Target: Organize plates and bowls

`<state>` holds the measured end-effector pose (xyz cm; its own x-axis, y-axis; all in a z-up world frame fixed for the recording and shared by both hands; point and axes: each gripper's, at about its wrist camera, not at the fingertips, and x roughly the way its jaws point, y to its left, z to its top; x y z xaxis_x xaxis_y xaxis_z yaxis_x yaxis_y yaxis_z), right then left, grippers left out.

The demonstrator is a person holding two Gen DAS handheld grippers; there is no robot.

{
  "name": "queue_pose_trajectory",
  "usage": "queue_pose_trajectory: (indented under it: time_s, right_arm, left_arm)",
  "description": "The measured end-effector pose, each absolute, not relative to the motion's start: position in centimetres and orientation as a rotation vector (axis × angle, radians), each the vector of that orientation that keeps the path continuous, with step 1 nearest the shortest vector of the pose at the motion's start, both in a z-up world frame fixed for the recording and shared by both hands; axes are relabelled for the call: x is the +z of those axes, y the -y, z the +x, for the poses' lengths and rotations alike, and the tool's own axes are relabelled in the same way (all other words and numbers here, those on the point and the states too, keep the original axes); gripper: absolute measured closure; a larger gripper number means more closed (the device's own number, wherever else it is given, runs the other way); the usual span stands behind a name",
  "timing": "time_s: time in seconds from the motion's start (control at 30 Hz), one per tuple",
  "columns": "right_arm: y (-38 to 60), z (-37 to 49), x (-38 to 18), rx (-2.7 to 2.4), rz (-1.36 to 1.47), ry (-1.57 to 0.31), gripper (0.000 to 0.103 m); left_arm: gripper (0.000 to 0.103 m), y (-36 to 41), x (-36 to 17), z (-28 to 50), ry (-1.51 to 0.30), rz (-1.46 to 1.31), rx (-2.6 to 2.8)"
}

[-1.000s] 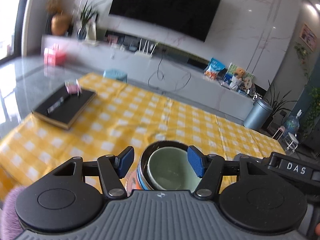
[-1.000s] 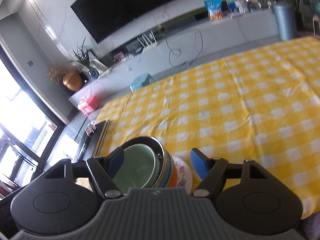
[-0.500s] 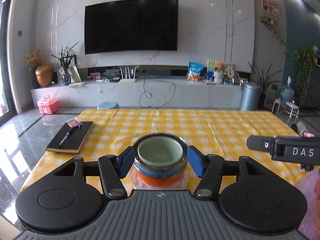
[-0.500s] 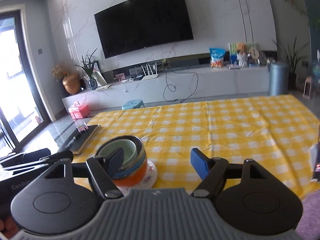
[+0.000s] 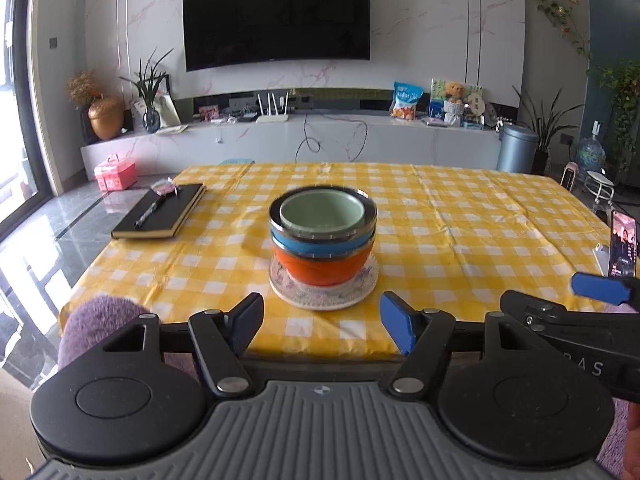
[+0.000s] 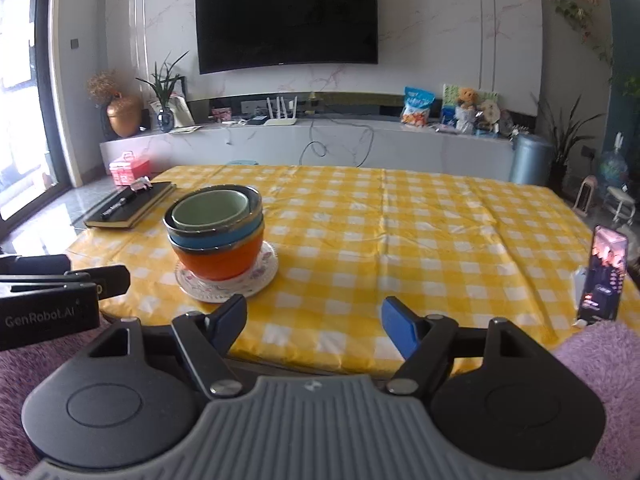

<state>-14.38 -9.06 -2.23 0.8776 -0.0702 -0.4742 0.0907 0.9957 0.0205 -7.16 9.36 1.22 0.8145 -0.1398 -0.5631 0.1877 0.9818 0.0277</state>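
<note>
Both hand-held grippers hung short of the table's near edge with nothing between their blue pads: the left gripper point(image 5: 322, 322) and the right gripper point(image 6: 314, 322) had each just been opening wider, jaws spread and empty. Beyond them lay the table under its yellow-and-white checked cloth point(image 5: 460, 216). Near its middle, closer to the near edge, stood the nested stack: a pale green ceramic bowl point(image 5: 322, 212) inside a blue steel-rimmed bowl point(image 5: 316, 245), inside an orange steel-rimmed bowl point(image 5: 320, 268), all resting on a white floral-patterned plate point(image 5: 324, 294). A black notebook point(image 5: 164, 212) with a pen lay at the far left corner; a lit phone point(image 6: 606, 276) stood propped at the right edge.
</note>
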Motion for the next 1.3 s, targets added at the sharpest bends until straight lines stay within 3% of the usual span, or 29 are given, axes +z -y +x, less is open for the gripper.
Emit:
queue_pose_trajectory:
  time_s: [0.1,0.23,0.47,1.3]
  right_arm:
    - [8.5,-15.0,-2.7,-0.073,0.015,-0.48,0.018]
    - [8.5,-14.8,-3.3,-0.071,0.015,-0.501,0.016]
    - [8.7,-13.9,-4.5,-0.08,0.039,-0.57,0.016]
    - [8.2,-14.7,-4.1,-0.075,0.01,-0.513,0.016]
  left_arm:
    - [0.022,-9.1,0.1,-7.2,-0.63,0.105,-0.165]
    - [0.022,-9.3,-1.2,-6.8,-0.683,0.095,-0.153]
    - [0.022,-9.6,-1.8,-7.0,-0.711,0.086,-0.151]
    - [0.022,-9.2,-1.5,-7.1,-0.701,0.101,-0.164]
